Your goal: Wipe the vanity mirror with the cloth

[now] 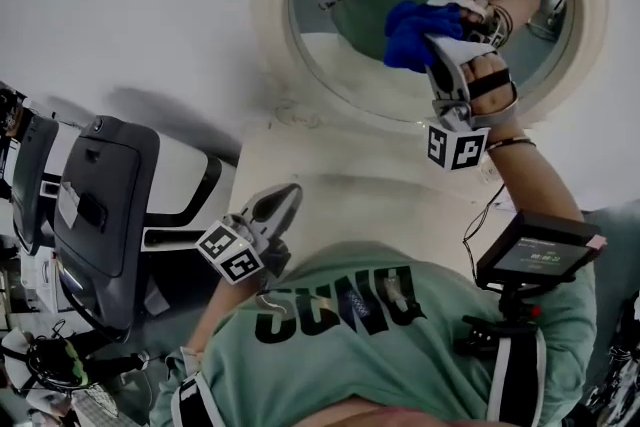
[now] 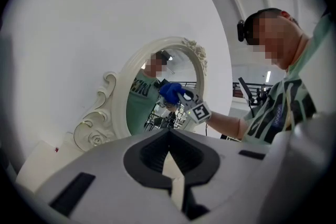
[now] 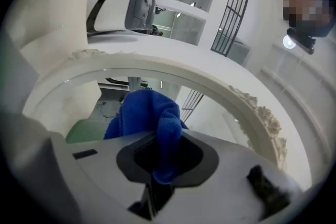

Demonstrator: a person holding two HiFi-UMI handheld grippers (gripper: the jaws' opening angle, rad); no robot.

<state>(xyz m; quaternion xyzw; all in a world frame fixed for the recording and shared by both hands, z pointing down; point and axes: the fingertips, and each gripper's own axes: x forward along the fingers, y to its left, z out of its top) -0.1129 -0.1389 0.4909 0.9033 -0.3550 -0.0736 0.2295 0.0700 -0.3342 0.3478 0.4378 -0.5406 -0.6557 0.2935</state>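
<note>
shirt: green shirt fills the near edge of the head view, with a small screen on a mount at near right.
left gripper: left gripper is low and near the body, above the white vanity top and well apart from the mirror. Its own view shows the jaws closed tip to tip with nothing between them.
right gripper: right gripper is raised, far right, at the glass, with its marker cube on the near side. Jaws are clamped on the cloth.
cloth: blue cloth is bunched at the jaw tips over the lower right part of the glass. No view settles whether it touches or sits just off.
mirror: oval vanity mirror with a cream ornate frame stands at the far end of the vanity top.
head view only: dark grey machine at left, and both grippers in one shot; the mirror's top is cropped.
left gripper view only: the whole mirror upright with its scroll base, and the right gripper's cube and cloth in front of the glass.
right gripper view only: a fold of cloth running down between the pads, with the frame rim arcing just beyond.
</note>
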